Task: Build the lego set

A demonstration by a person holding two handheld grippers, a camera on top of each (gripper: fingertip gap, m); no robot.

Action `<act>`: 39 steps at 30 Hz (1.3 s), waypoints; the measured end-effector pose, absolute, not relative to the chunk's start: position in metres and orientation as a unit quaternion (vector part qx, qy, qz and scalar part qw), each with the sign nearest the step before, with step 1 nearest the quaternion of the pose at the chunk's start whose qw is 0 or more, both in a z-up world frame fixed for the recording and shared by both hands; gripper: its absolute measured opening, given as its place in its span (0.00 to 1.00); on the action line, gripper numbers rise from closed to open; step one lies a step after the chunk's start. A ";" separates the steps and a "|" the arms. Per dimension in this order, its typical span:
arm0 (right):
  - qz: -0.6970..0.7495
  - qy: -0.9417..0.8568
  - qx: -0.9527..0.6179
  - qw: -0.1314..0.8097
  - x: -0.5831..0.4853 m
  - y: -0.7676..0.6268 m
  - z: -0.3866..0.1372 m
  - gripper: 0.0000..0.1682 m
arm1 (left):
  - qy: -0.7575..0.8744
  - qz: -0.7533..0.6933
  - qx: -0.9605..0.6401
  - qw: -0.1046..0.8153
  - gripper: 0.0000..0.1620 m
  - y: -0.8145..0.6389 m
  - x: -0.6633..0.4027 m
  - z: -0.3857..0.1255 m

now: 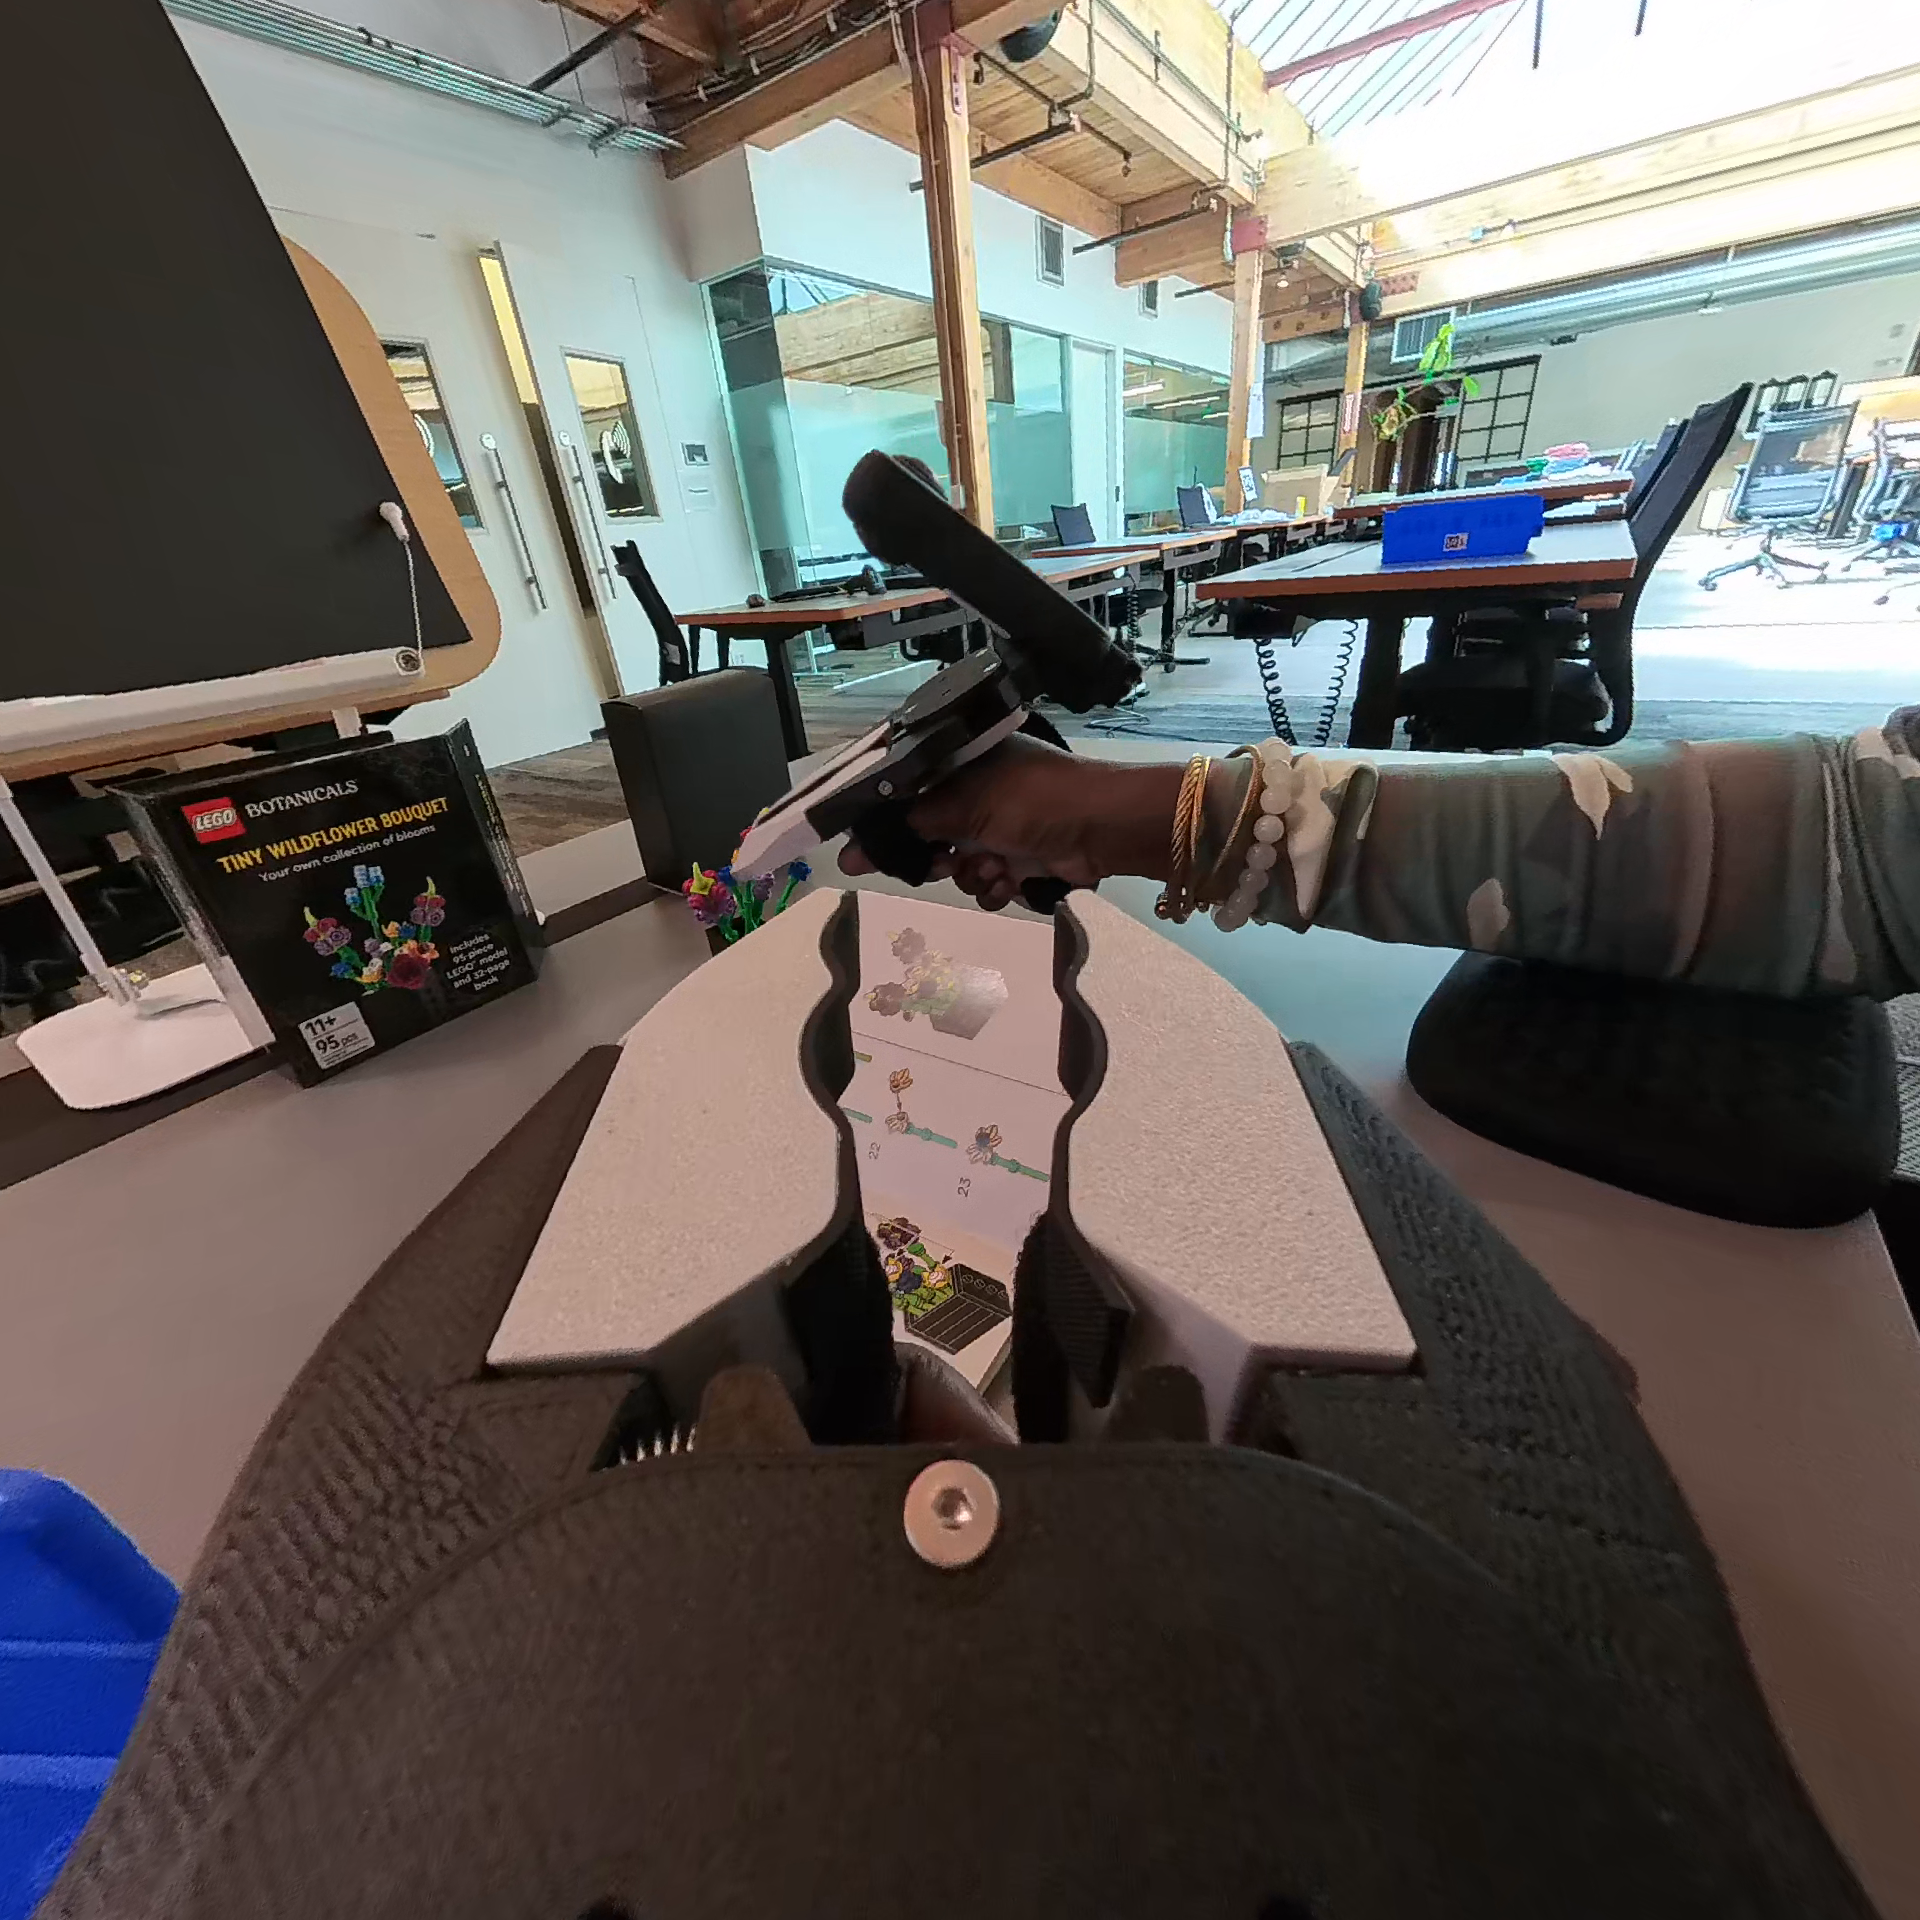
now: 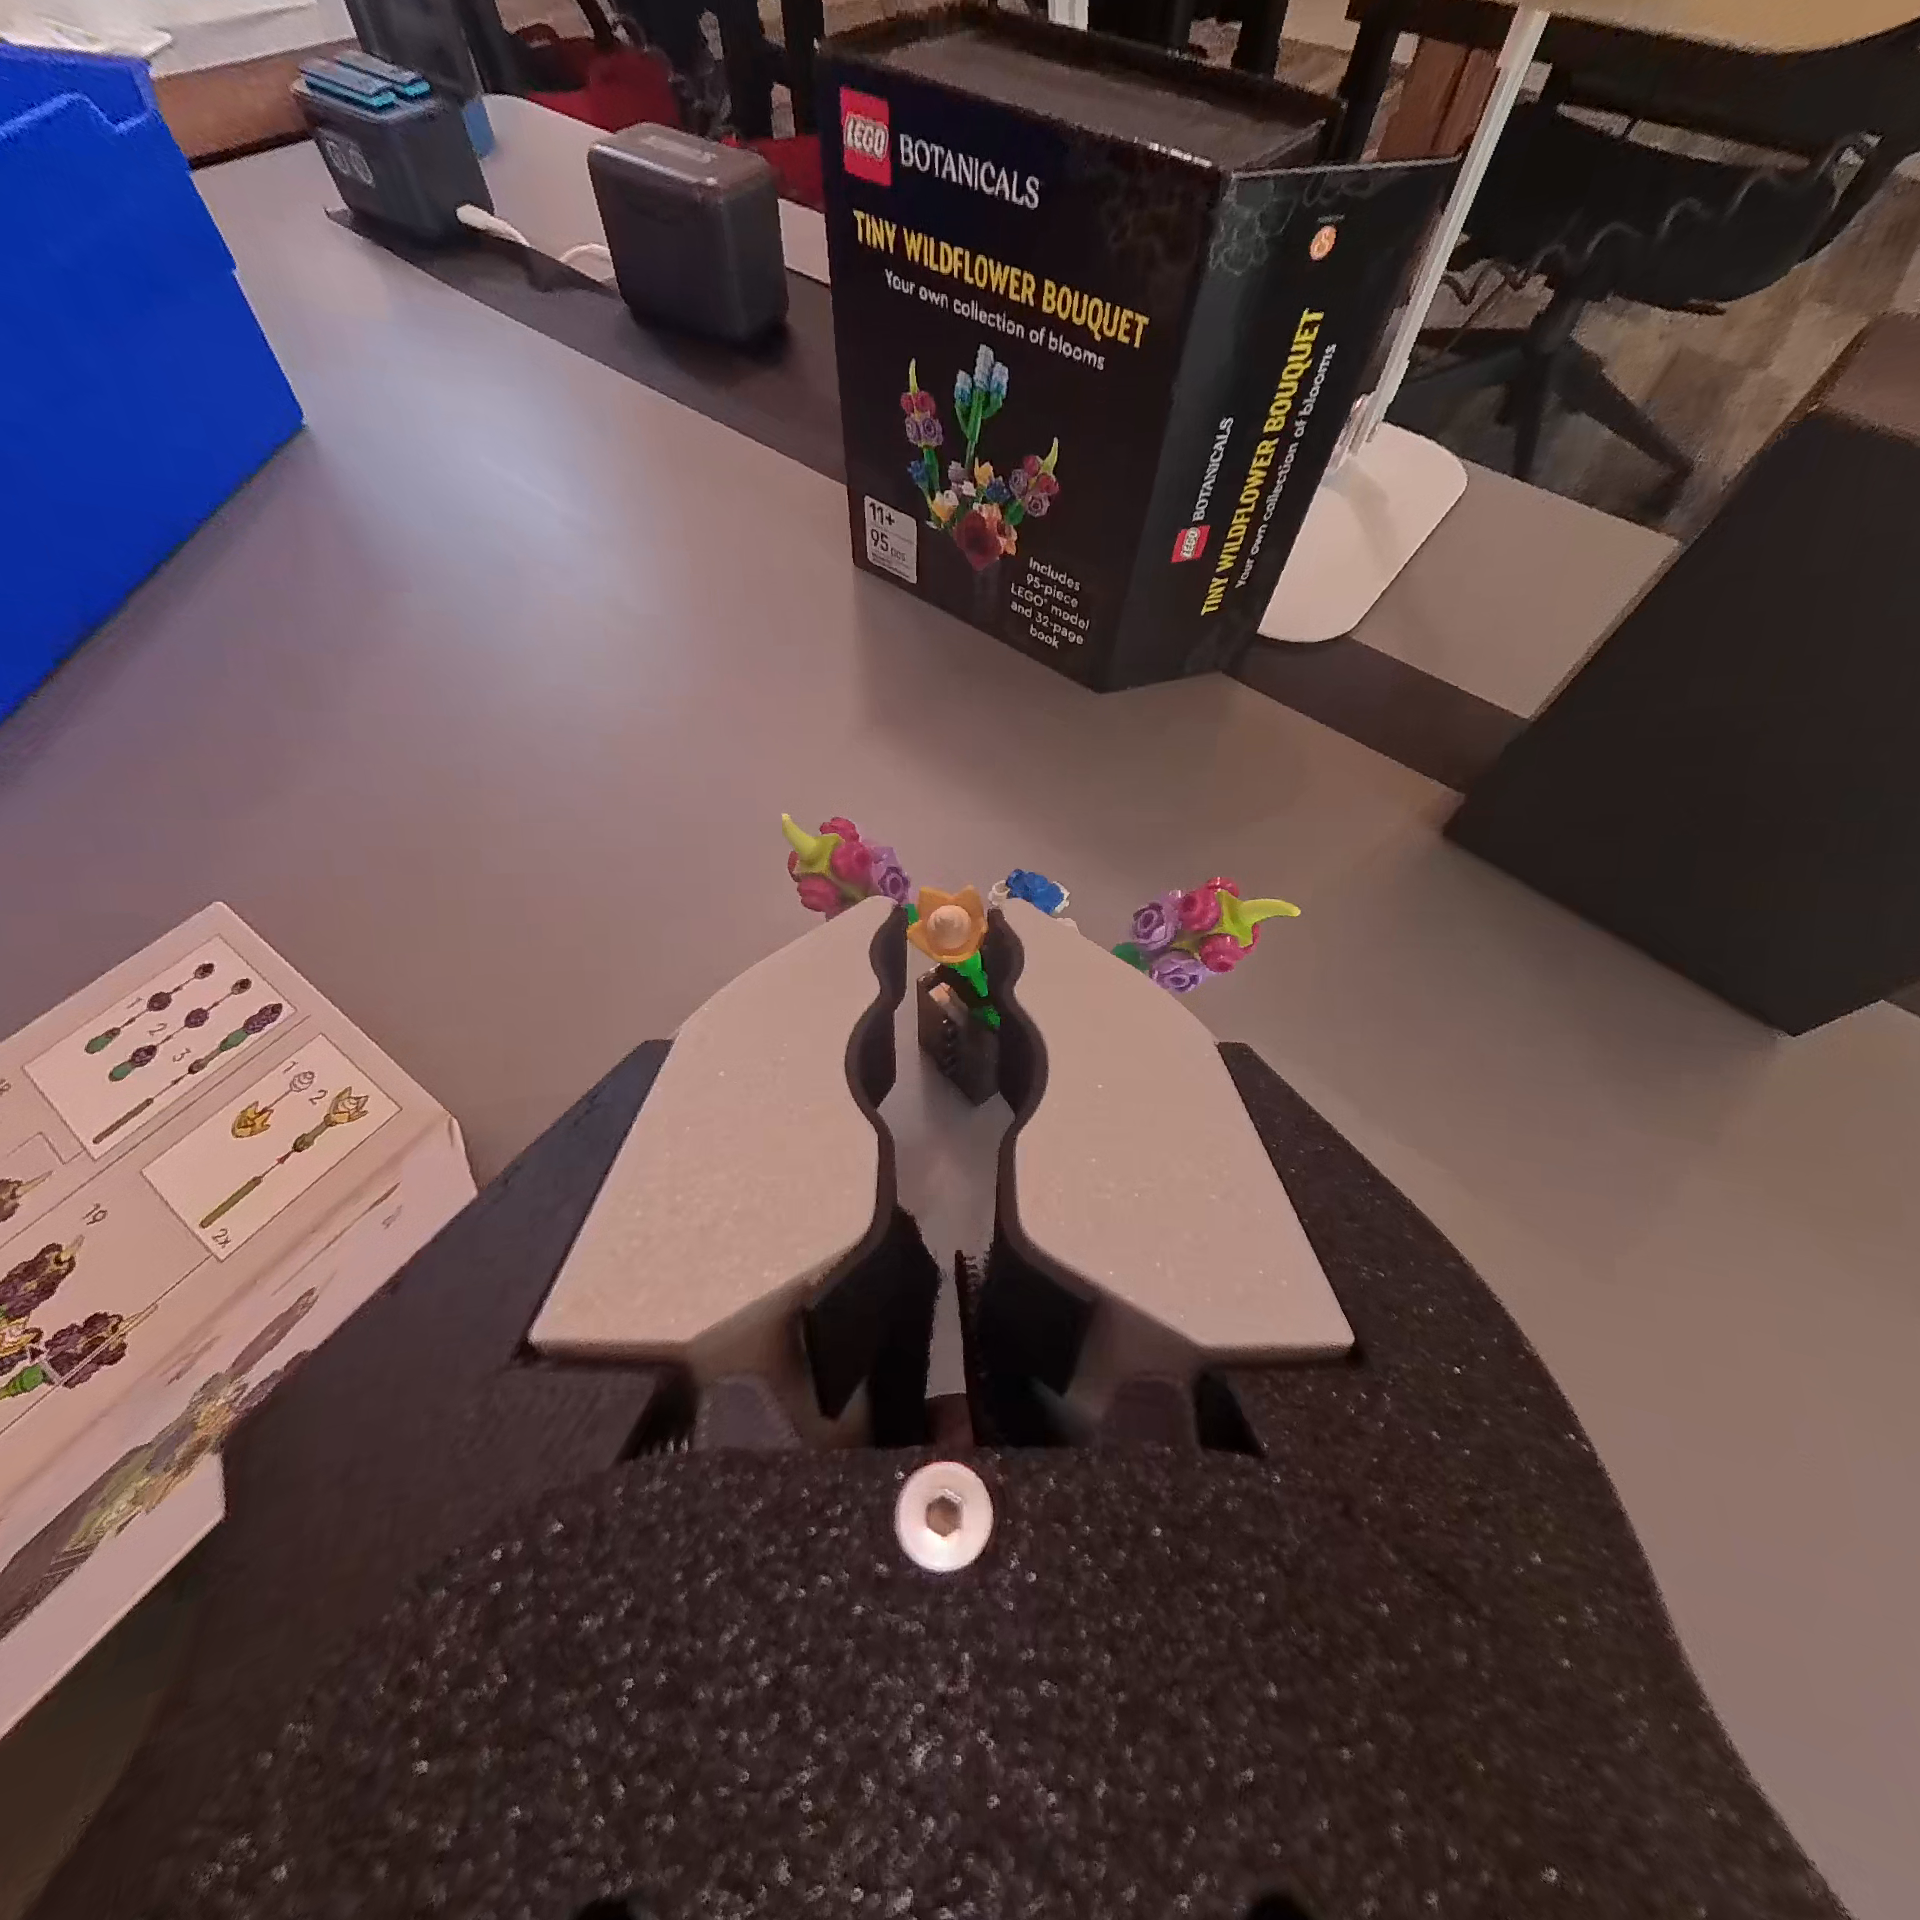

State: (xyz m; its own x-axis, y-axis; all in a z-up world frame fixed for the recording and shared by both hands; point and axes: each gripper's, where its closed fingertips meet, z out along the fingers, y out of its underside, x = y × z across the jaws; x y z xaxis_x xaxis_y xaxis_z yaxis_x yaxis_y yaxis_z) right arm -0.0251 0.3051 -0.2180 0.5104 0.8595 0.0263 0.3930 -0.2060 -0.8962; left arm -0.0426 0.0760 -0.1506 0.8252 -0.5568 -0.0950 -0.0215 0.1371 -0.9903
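A small lego bouquet [image 2: 961,1049] stands in a black brick pot on the grey table [image 2: 520,675]. It has pink and purple flower clusters on the left [image 2: 847,868] and right [image 2: 1195,935], and a blue flower [image 2: 1037,890]. My right gripper [image 2: 945,920] is closed around an orange flower [image 2: 948,928] on a green stem above the pot. In the left wrist view a hand holds this gripper [image 1: 753,857] at the bouquet [image 1: 727,894]. My left gripper [image 1: 956,914] is open and empty, above the open instruction booklet [image 1: 935,1039].
The black set box [image 2: 997,364] stands behind the bouquet. The booklet [image 2: 187,1143] lies at the left. A blue bin [image 2: 104,364] is far left, a black box [image 2: 1714,779] at the right, a white lamp base [image 2: 1351,540] behind, and a black chair back [image 1: 1652,1081] at the table's edge. Some 25 cm of space lies between my two pairs of fingers. From my right tips it is roughly 25 cm to the white lamp base [image 2: 1351,540]; from my left, 50 cm.
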 end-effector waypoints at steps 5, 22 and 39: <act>0.245 -0.422 -0.747 0.451 -0.025 0.307 -0.224 0.09 | 0.228 -0.186 -0.631 0.718 0.22 0.076 -0.045 -0.152; 0.221 -0.426 -0.766 0.428 -0.023 0.307 -0.228 0.09 | 0.229 -0.185 -0.631 0.717 0.22 0.075 -0.049 -0.154; 0.208 -0.446 -0.740 0.460 -0.001 0.305 -0.213 0.03 | 0.231 -0.180 -0.637 0.713 0.21 0.076 -0.050 -0.158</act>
